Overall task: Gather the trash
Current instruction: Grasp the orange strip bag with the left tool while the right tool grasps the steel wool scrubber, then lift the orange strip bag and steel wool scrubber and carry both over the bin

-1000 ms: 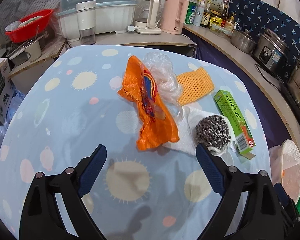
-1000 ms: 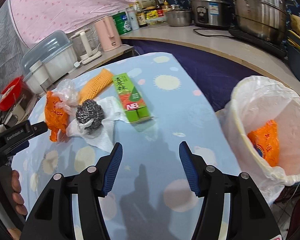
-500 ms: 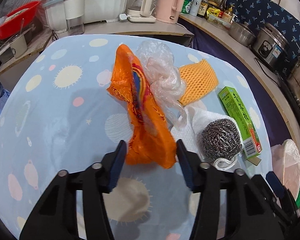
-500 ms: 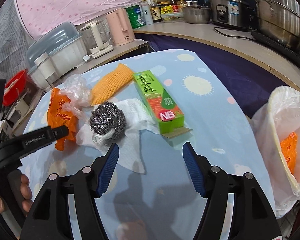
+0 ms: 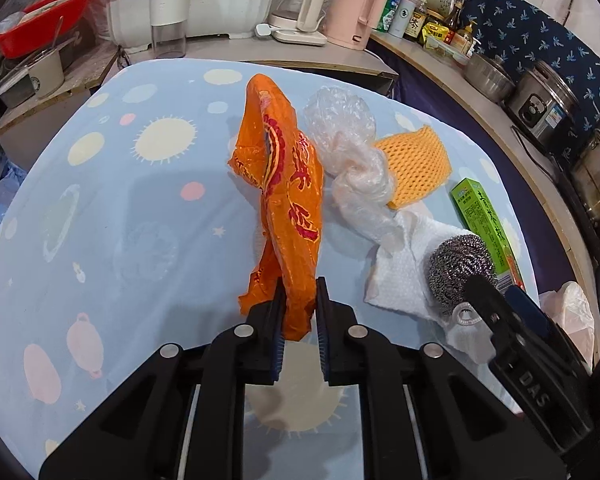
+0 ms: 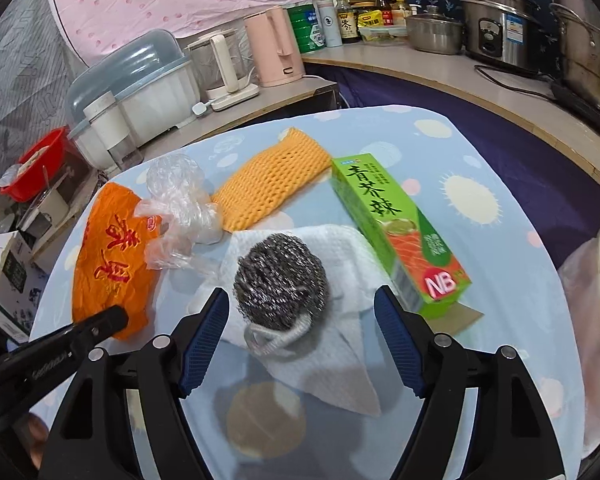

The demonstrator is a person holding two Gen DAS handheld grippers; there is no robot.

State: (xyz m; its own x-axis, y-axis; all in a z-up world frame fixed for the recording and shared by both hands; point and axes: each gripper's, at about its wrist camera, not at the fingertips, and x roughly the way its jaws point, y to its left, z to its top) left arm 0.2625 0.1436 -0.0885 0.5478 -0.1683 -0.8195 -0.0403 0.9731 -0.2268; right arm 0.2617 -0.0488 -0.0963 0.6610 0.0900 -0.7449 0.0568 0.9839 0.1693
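Left gripper (image 5: 299,304) clamped on near end of orange plastic bag (image 5: 290,196), on blue patterned tablecloth (image 5: 100,220). Beside it: clear crumpled bag (image 5: 350,152), yellow foam net (image 5: 414,162), steel scourer (image 5: 458,266) on white paper towel (image 5: 400,276), green box (image 5: 486,226).

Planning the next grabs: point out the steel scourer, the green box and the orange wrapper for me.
steel scourer (image 6: 280,280), right wrist view, centre of the wire ball.
green box (image 6: 392,224), right wrist view, middle of its printed top face.
orange wrapper (image 5: 292,196), left wrist view, mid-length of the crumpled plastic.
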